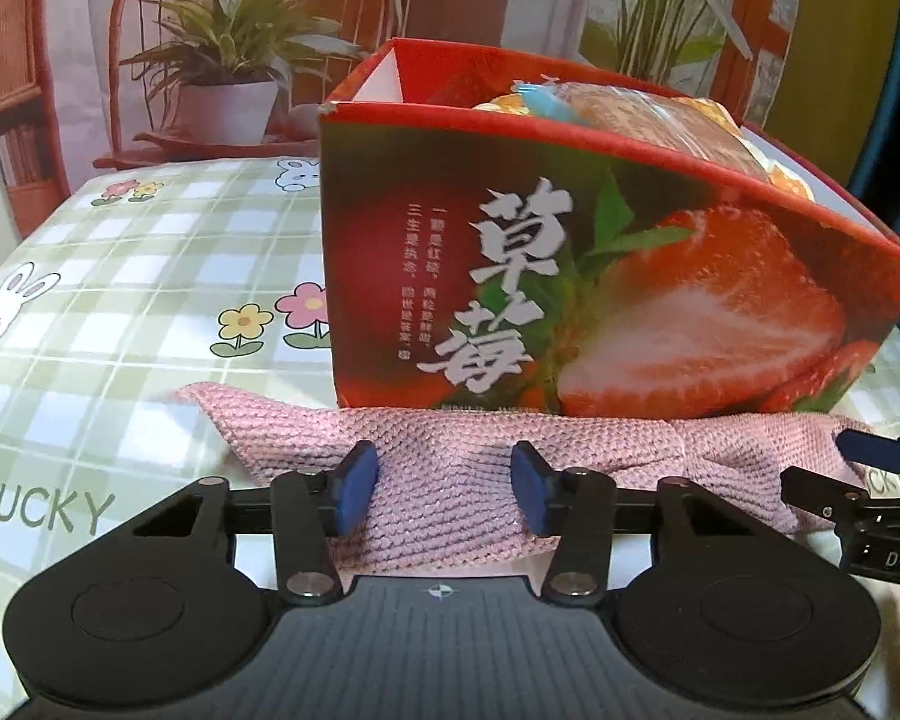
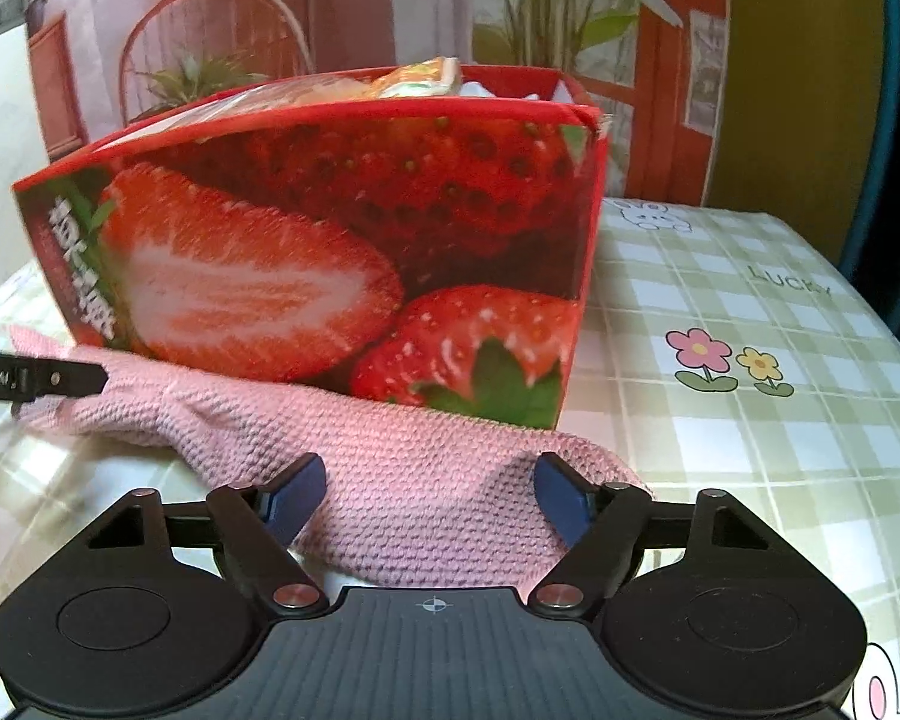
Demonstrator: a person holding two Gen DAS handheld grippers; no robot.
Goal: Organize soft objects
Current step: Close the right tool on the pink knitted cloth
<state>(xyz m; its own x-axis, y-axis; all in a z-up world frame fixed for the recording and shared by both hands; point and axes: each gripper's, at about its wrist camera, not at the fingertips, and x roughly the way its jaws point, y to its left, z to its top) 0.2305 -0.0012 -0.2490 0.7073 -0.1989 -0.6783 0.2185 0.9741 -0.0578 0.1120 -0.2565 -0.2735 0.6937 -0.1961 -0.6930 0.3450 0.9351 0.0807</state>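
Observation:
A pink knitted cloth (image 1: 450,468) lies crumpled on the checked tablecloth, right in front of a red strawberry-printed box (image 1: 600,276). My left gripper (image 1: 444,489) is open, its blue pads on either side of the cloth's left part. My right gripper (image 2: 429,489) is open too, straddling the cloth's (image 2: 414,498) right part, and it shows at the right edge of the left wrist view (image 1: 870,456). The box (image 2: 330,252) holds wrapped soft packages (image 1: 618,108) that stick up over its rim.
The green checked tablecloth (image 1: 120,300) with rabbits and flowers covers the table on both sides of the box. A printed backdrop of chair and potted plants (image 1: 228,60) hangs behind. The left gripper's arm shows at the left edge of the right wrist view (image 2: 36,381).

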